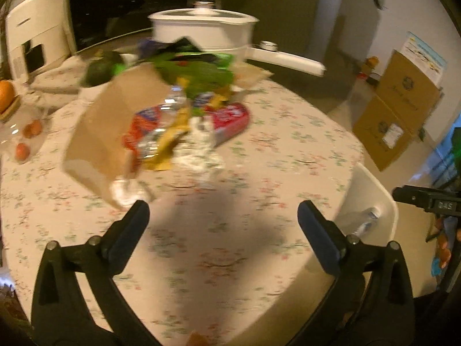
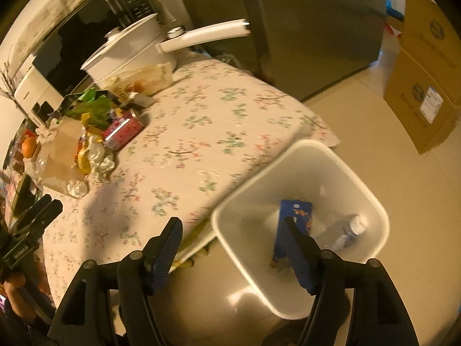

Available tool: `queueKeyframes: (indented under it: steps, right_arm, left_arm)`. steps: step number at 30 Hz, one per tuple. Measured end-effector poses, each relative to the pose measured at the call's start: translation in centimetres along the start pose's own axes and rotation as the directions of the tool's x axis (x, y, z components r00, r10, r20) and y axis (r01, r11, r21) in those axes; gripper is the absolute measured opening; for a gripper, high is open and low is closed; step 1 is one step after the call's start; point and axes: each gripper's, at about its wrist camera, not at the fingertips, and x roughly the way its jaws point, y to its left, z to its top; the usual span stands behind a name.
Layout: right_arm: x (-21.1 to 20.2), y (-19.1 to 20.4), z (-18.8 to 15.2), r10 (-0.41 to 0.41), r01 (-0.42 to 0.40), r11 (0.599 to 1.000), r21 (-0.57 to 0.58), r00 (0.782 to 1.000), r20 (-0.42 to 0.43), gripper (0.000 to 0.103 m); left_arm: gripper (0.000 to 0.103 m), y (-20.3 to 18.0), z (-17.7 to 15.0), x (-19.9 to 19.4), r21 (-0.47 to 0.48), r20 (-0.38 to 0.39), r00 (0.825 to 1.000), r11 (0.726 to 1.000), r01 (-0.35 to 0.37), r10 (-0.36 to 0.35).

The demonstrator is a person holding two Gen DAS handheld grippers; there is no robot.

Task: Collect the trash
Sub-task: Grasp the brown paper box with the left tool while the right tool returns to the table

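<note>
A heap of trash lies on the flowered tablecloth [image 1: 230, 259]: a brown paper bag [image 1: 115, 121], a green wrapper [image 1: 198, 72], a pink packet [image 1: 230, 118], crumpled foil [image 1: 198, 150] and red and yellow wrappers. My left gripper [image 1: 223, 206] hovers over bare cloth in front of the heap, open and empty. A white bin [image 2: 317, 150] stands on the floor against the table's edge. It holds a blue box [image 2: 296, 210] and a plastic bottle [image 2: 351, 230]. My right gripper [image 2: 232, 222] hangs open over the bin's near rim, with nothing between its fingers.
A white pot [image 1: 201, 28] with a long handle stands behind the heap, a black microwave [image 1: 109, 8] and a white appliance [image 1: 34, 37] further back. Oranges [image 1: 5, 95] sit at the left. Cardboard boxes [image 2: 426, 86] stand on the floor beyond the bin.
</note>
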Motion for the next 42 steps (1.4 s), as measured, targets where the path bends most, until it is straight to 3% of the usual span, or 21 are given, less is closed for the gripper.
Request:
queueKeyframes:
  steps: [11, 19, 22, 25, 27, 29, 32, 42]
  right_arm:
    - [2.1, 6.3, 2.1, -0.002, 0.003, 0.994, -0.110, 1.000, 0.007, 0.078]
    - [3.5, 8.7, 3.2, 0.005, -0.005, 0.991, -0.131, 1.000, 0.005, 0.079]
    - [4.0, 8.9, 3.4, 0.012, -0.012, 0.992, -0.123, 1.000, 0.000, 0.079]
    - [4.2, 8.8, 3.4, 0.006, -0.006, 0.993, -0.120, 1.000, -0.004, 0.079]
    - [4.4, 8.6, 3.3, -0.003, 0.002, 0.993, -0.119, 1.000, -0.007, 0.079]
    - [4.6, 8.3, 3.3, -0.014, 0.013, 0.993, -0.116, 1.000, -0.010, 0.079]
    - [4.8, 8.0, 3.1, -0.029, 0.027, 0.993, -0.111, 1.000, -0.010, 0.079]
    - [5.2, 10.3, 2.9, -0.021, 0.019, 0.990, -0.141, 1.000, -0.009, 0.079]
  left_arm:
    - [0.102, 7.9, 0.5, 1.1, -0.095, -0.017, 0.994, 0.989, -0.112, 0.111]
    - [0.099, 11.8, 1.5, 2.4, -0.251, 0.018, 0.997, 0.966, -0.067, 0.074]
    - [0.082, 12.9, 1.7, 3.2, -0.315, 0.024, 0.998, 0.948, -0.040, 0.050]
    - [0.057, 14.1, 1.6, 3.9, -0.392, 0.031, 1.000, 0.920, 0.012, 0.001]
    - [0.030, 14.3, 1.4, 4.3, -0.420, 0.030, 0.999, 0.907, 0.032, -0.021]
    - [0.009, 13.8, 1.4, 4.5, -0.403, 0.022, 1.000, 0.915, 0.025, -0.017]
    - [0.003, 12.8, 1.7, 3.8, -0.361, 0.035, 0.999, 0.932, 0.019, -0.007]
    - [0.002, 12.9, 1.3, -2.4, -0.310, 0.111, 0.993, 0.949, 0.062, -0.028]
